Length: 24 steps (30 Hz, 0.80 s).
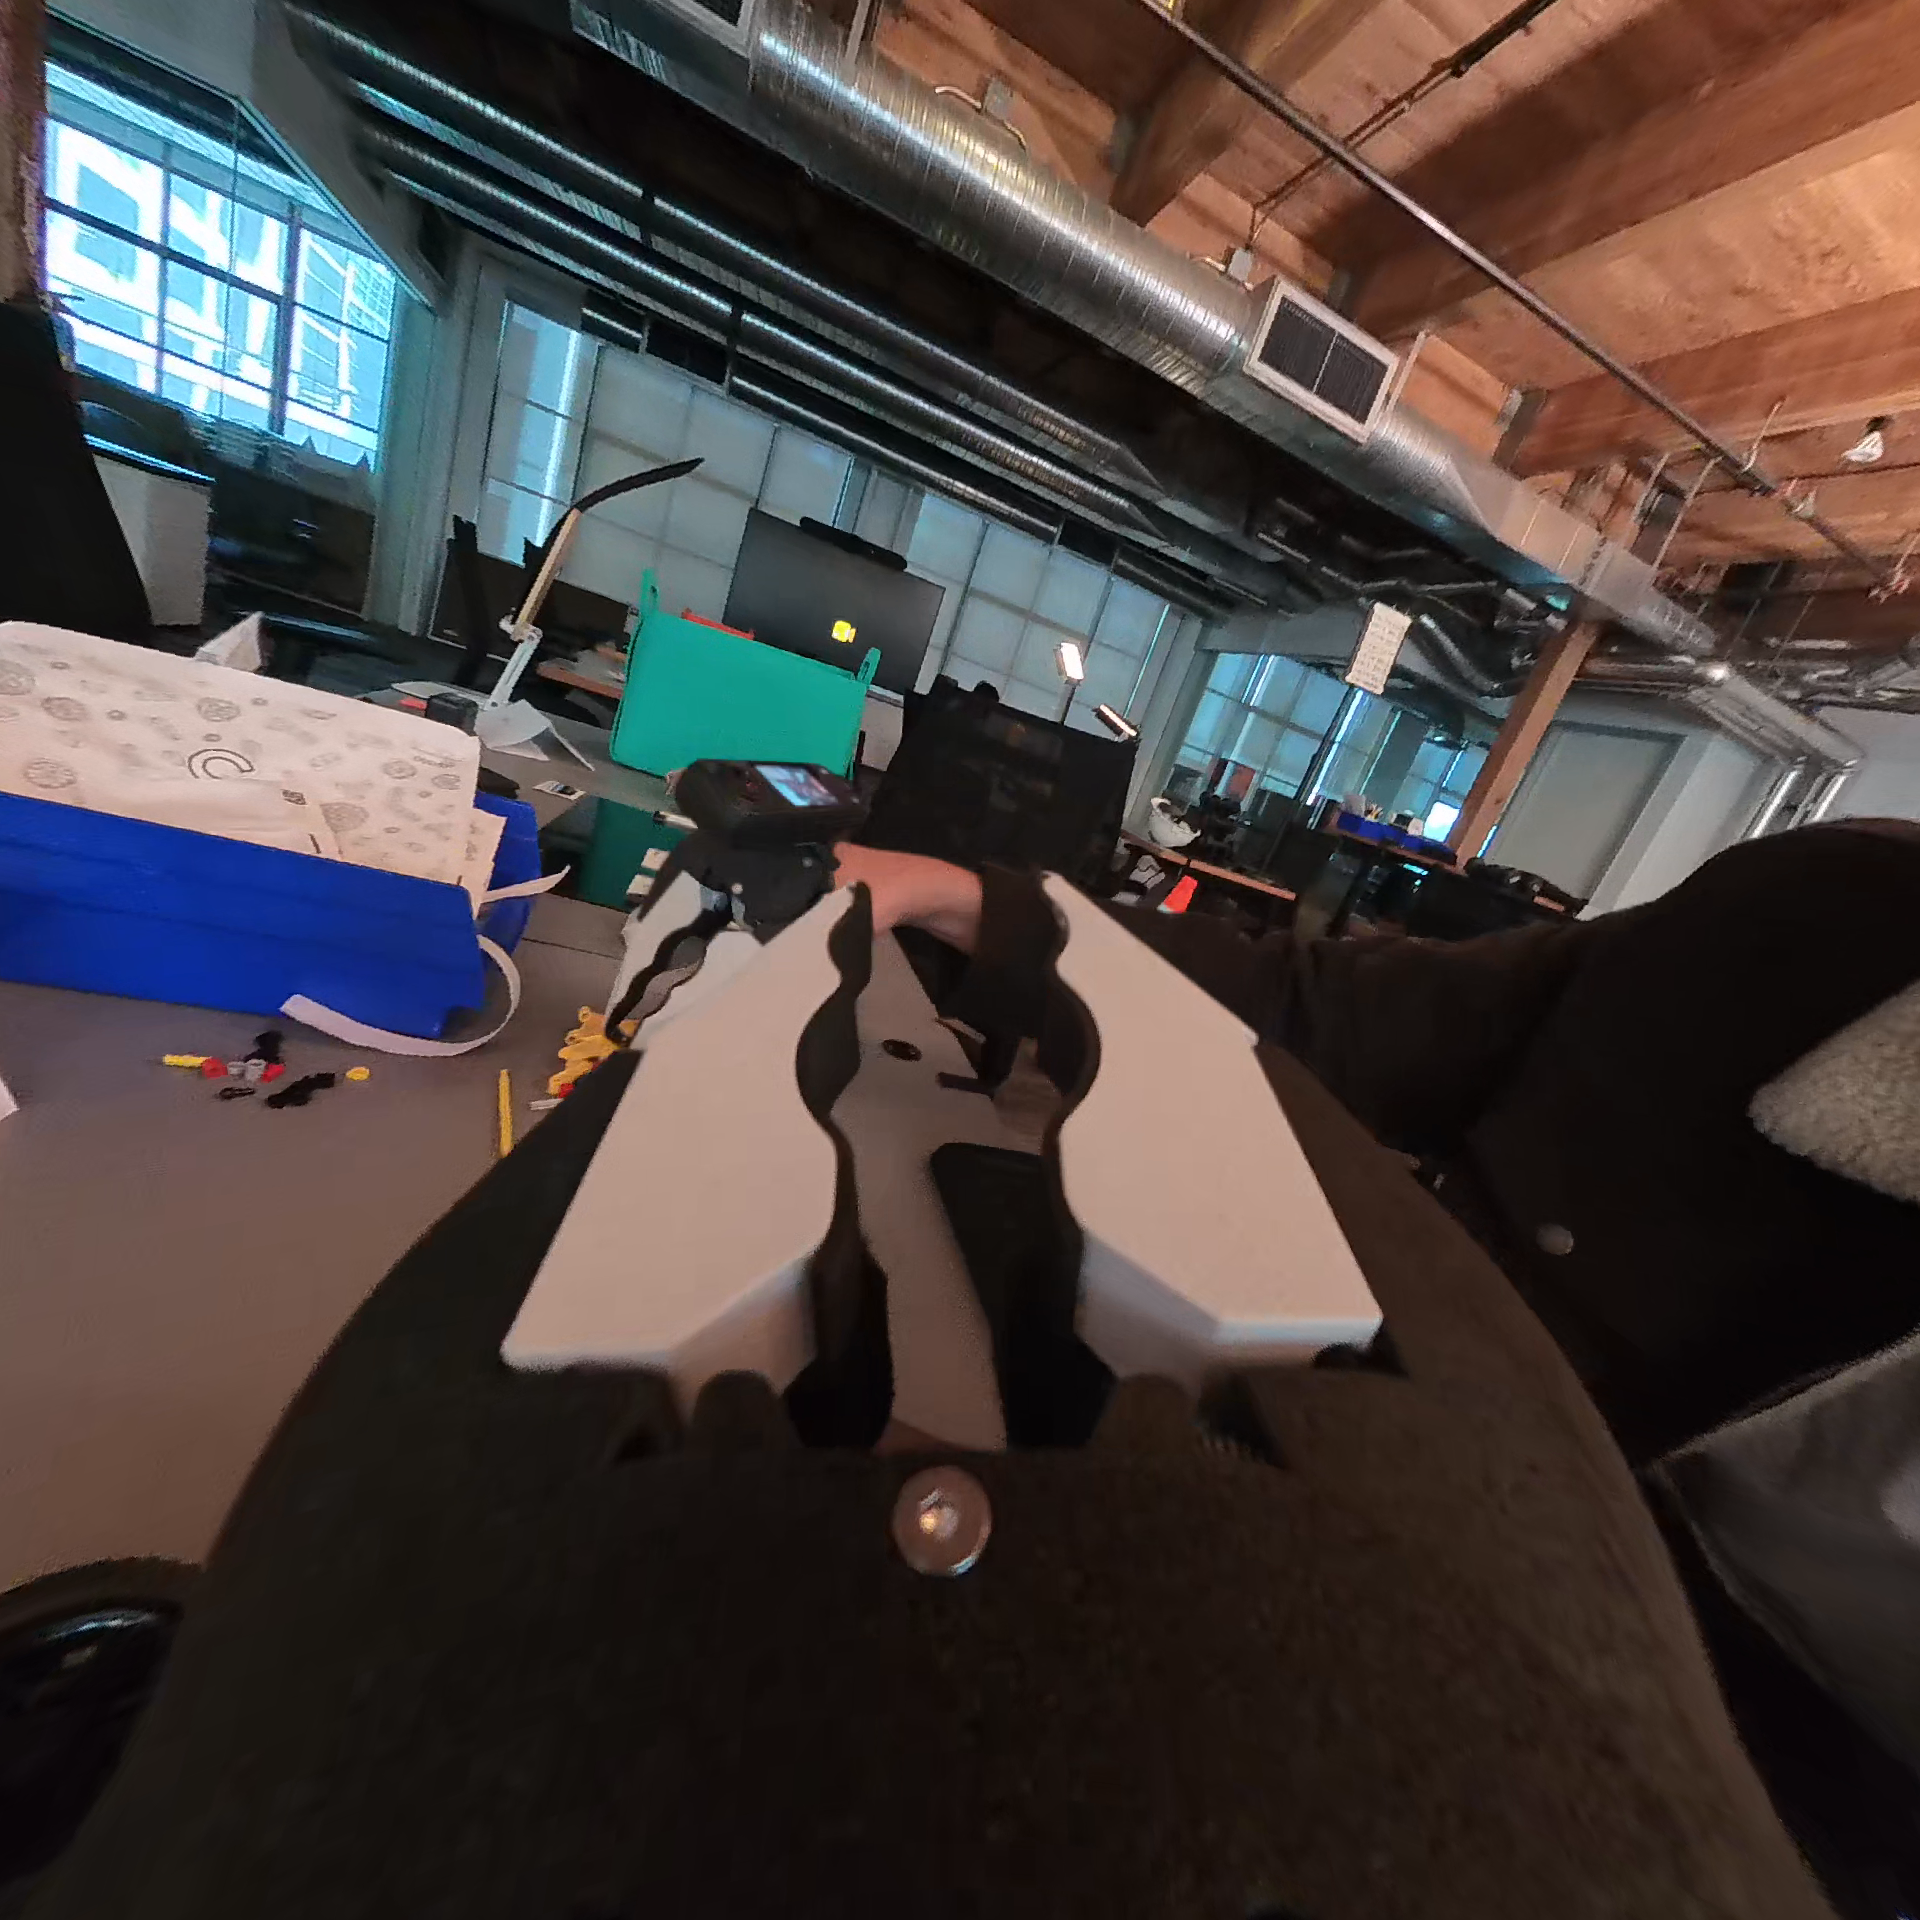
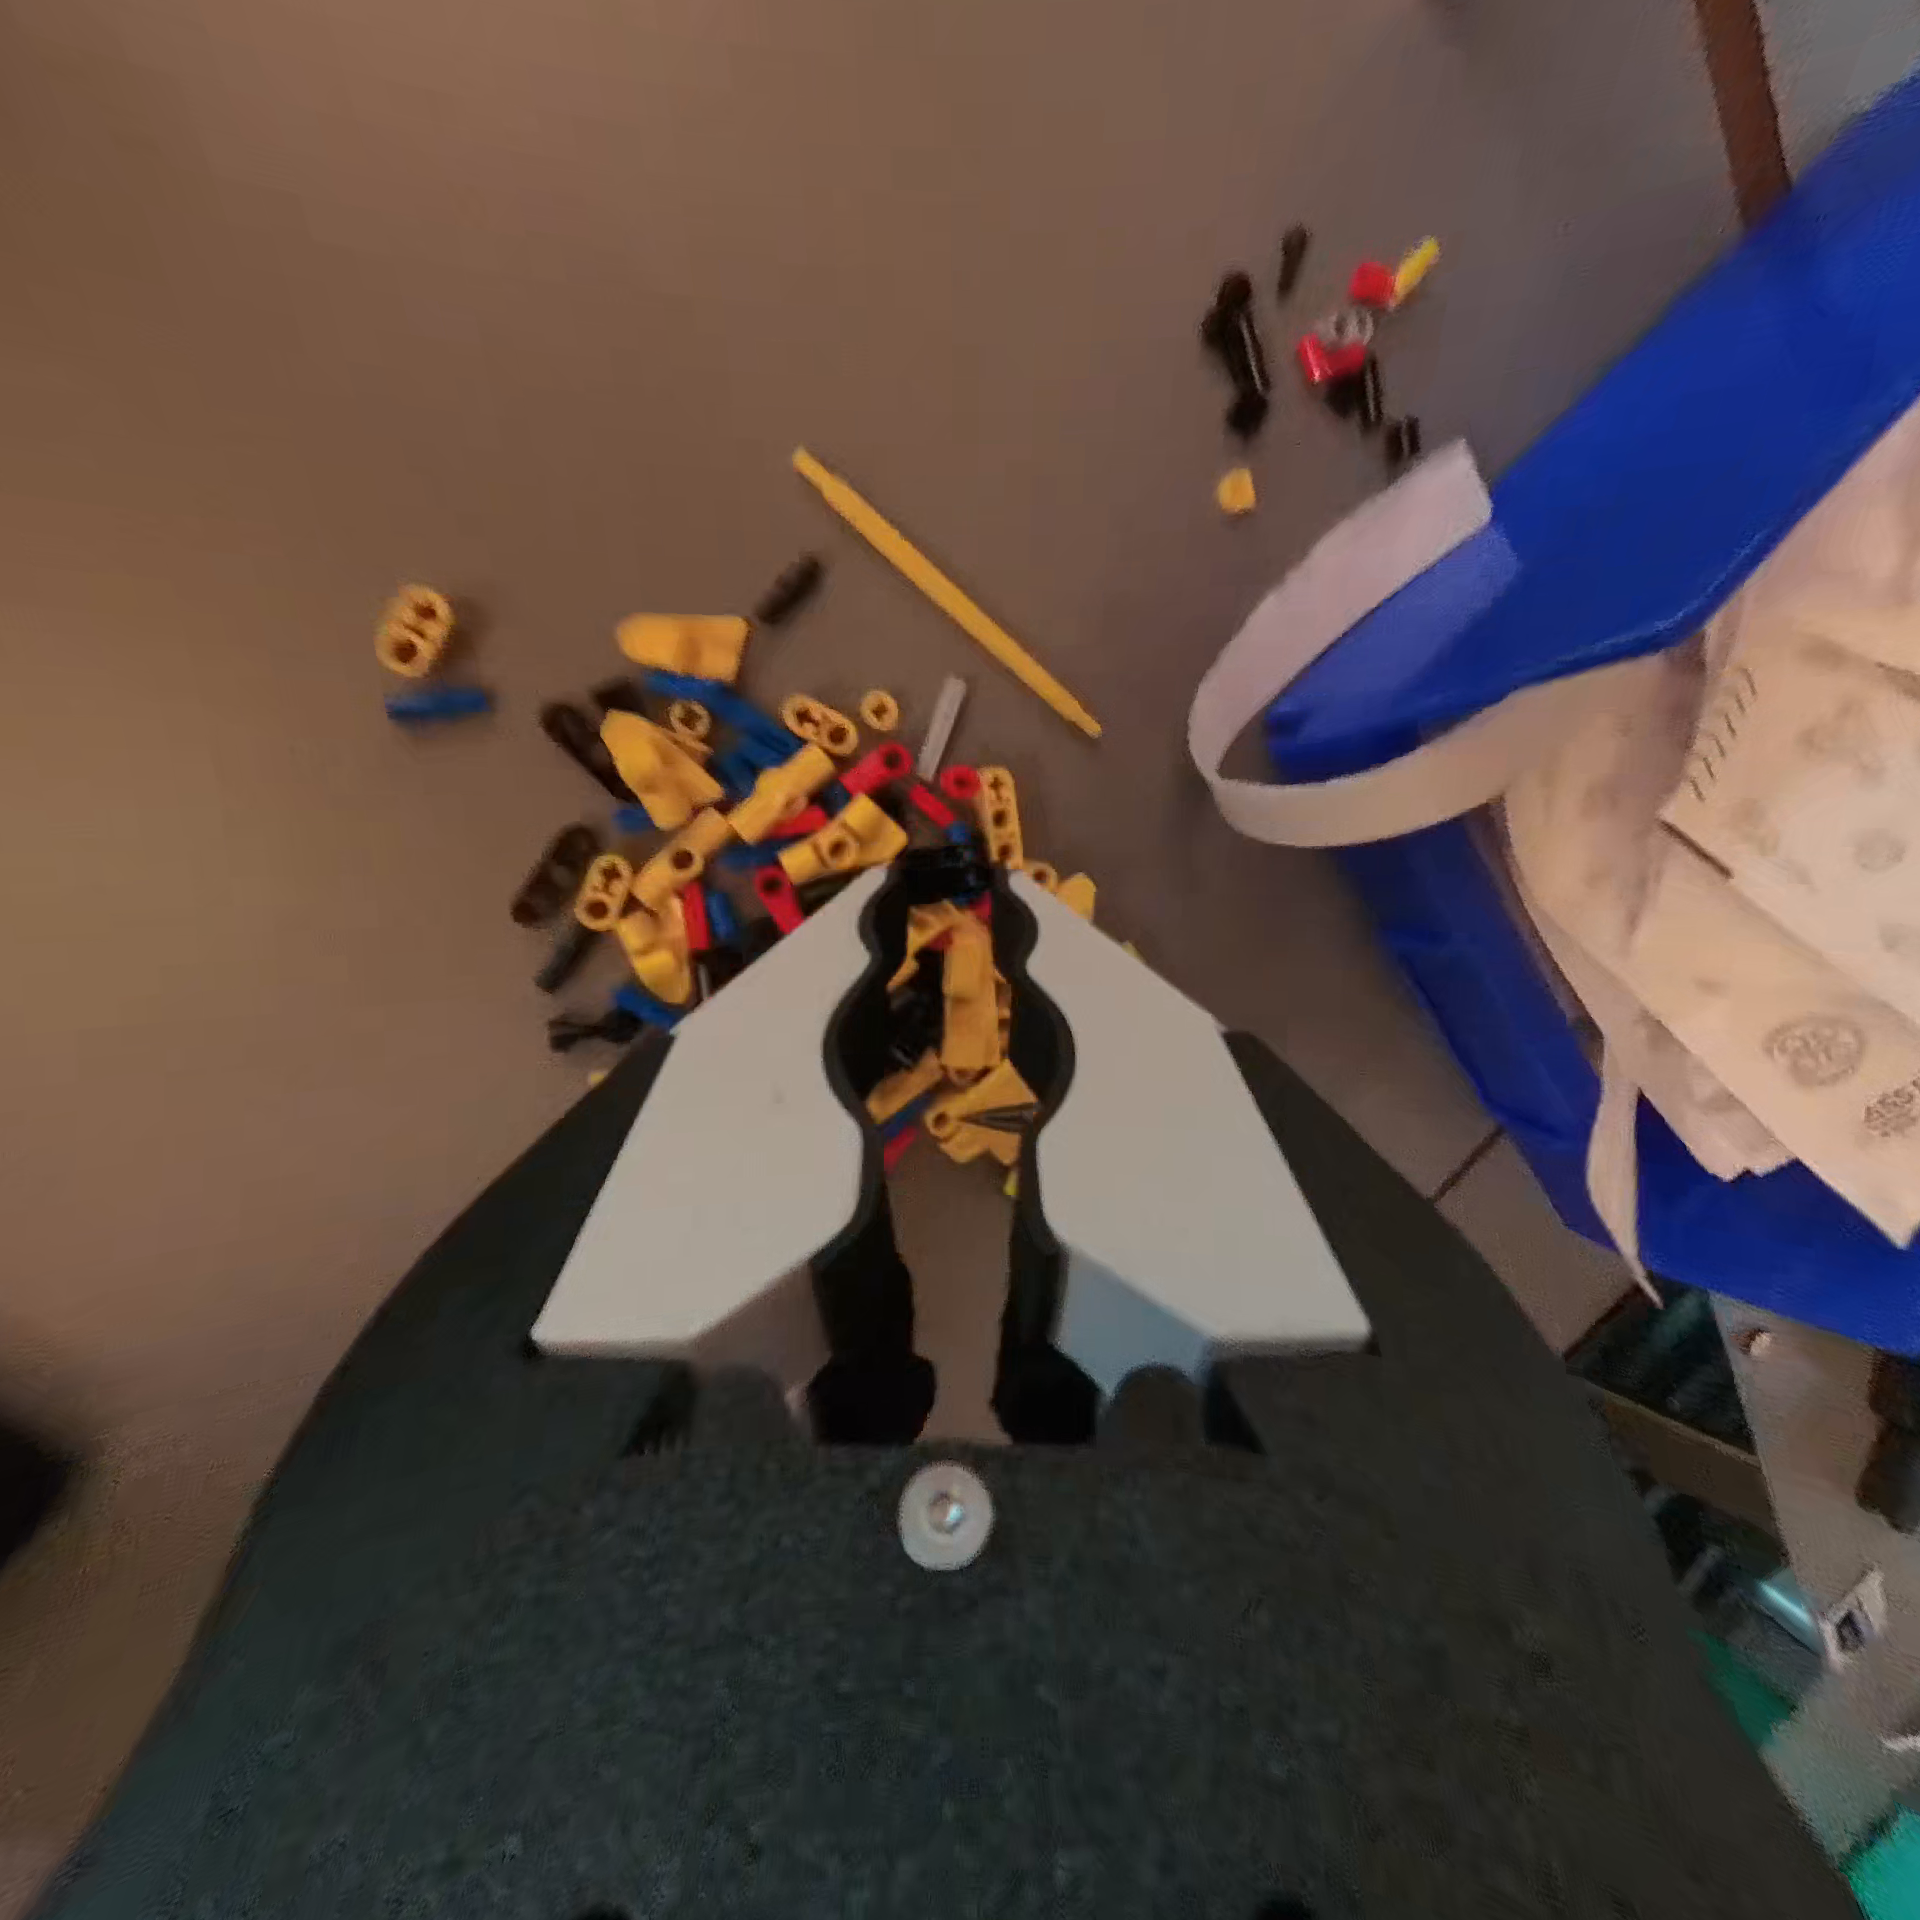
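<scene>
Blue bin (image 2: 1621,436), scattered plastic pieces (image 2: 748,821), grey table (image 2: 416,312)

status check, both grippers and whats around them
Left gripper open, raised, empty. Right gripper shut on black piece over brick pile. Blue bin close right.

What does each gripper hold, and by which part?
The right gripper pinches a small black piece at its fingertips, seemingly across its ends. The left gripper holds nothing.

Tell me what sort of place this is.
Probably an open-plan workshop or lab office in a converted industrial loft: bare silver ventilation duct under timber ceiling beams, large dark wall screen, and a grey worktable strewn with small plastic building-toy pieces.
</scene>
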### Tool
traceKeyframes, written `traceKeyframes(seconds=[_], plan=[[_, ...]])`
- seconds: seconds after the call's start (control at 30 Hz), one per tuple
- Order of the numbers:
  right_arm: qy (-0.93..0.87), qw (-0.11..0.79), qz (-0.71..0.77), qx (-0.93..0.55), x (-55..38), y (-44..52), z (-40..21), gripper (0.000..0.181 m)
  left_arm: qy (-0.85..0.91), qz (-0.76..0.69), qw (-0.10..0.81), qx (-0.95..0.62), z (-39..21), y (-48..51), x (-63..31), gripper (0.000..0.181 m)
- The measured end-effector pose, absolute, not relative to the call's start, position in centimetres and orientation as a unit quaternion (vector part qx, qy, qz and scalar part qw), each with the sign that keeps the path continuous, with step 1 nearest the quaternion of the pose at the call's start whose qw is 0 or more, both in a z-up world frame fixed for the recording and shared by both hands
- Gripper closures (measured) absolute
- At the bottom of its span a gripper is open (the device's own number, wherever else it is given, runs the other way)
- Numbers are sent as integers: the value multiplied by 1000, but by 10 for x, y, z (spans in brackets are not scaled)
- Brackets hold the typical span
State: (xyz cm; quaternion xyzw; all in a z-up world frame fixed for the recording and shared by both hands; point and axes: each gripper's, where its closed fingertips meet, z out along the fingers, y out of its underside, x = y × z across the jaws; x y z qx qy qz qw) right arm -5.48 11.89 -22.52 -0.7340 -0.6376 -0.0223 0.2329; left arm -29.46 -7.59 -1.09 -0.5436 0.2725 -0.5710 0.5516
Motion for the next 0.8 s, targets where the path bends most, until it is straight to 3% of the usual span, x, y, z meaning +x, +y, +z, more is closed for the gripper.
traceKeyframes(seconds=[0.2, 0.53, 0.63, 0.73, 0.8], plan=[[-635, 215, -50, -741, -41, 127, -240, 167, 303, -558, 534, -559, -24, -79, -280, 153], [-542, 364, 66, -754, -109, 101, -155, 143, 317, -532, 540, -571, -30, -78, -275, 153], [-494, 373, 341, -707, -185, 38, -130, 139, 310, -528, 545, -573, -29, -75, -278, 153], [-446, 360, 614, -542, -234, -38, -86, 126, 303, -524, 553, -573, -28, -73, -282, 153], [-447, 368, 669, -466, -241, -68, -85, 146, 299, -522, 554, -575, -28, -73, -285, 153]])
